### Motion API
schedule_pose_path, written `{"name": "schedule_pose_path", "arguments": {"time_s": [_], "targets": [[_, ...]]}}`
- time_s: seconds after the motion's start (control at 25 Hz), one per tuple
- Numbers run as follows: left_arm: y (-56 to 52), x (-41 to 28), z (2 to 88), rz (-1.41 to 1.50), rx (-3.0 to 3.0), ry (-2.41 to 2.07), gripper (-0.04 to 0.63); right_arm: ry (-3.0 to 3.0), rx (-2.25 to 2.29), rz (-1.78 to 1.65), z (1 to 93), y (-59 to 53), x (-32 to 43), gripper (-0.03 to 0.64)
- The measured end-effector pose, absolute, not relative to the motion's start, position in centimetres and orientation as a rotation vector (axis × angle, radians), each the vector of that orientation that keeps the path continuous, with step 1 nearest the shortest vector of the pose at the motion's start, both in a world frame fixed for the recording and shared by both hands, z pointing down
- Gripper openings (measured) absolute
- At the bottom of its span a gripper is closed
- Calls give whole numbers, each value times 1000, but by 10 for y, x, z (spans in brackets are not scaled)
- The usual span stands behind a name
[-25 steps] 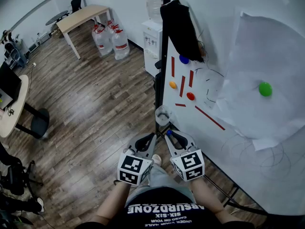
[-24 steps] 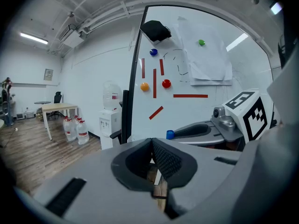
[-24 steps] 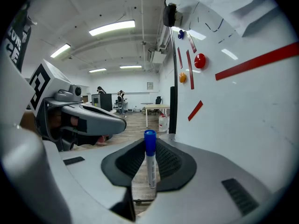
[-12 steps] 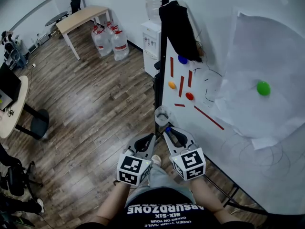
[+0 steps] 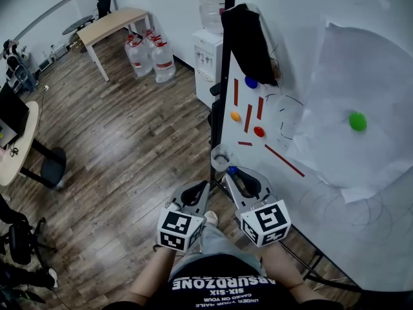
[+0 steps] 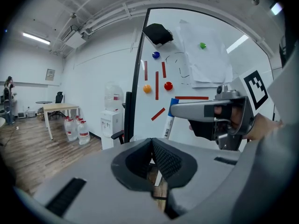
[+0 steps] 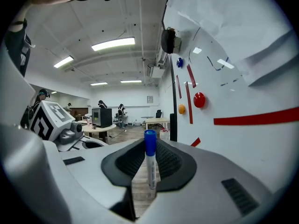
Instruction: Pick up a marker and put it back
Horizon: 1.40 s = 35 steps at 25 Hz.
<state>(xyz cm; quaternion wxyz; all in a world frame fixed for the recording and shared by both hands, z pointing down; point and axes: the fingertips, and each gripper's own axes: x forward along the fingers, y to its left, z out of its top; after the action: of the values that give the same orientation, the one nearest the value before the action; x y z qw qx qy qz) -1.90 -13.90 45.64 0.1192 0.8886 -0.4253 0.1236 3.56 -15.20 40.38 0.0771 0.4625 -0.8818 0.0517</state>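
Blue-capped marker (image 7: pixel 150 167) clamped upright in right gripper (image 5: pixel 236 174) fingers, near whiteboard (image 5: pixel 310 199), at its left edge. Left gripper (image 5: pixel 201 187) fingers closed, apparently empty, just left.

The head camera is looking steeply down from above the person, taking in the left gripper (image 5: pixel 204 186), the right gripper (image 5: pixel 233 172), the wooden floor (image 5: pixel 129 147) and the whiteboard (image 5: pixel 261 157) at the right. The left gripper camera is riding close behind its own fingers (image 6: pixel 167 160), facing roughly level toward the whiteboard and catching the right gripper at its right. The right gripper camera is sitting equally close behind its fingers (image 7: pixel 171 163), looking along the board into the room. All three views are sharing the board's red strips (image 5: pixel 248 117) and red magnet (image 5: pixel 259 132).
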Motion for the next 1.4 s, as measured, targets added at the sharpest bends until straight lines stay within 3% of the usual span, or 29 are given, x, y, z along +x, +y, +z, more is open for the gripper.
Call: {"name": "schedule_pose_path", "arguments": {"time_s": [1.4], "targets": [[-177, -25, 465, 345, 2564, -1225, 8, -2655, 1411, 63, 378, -215, 31, 66]]}}
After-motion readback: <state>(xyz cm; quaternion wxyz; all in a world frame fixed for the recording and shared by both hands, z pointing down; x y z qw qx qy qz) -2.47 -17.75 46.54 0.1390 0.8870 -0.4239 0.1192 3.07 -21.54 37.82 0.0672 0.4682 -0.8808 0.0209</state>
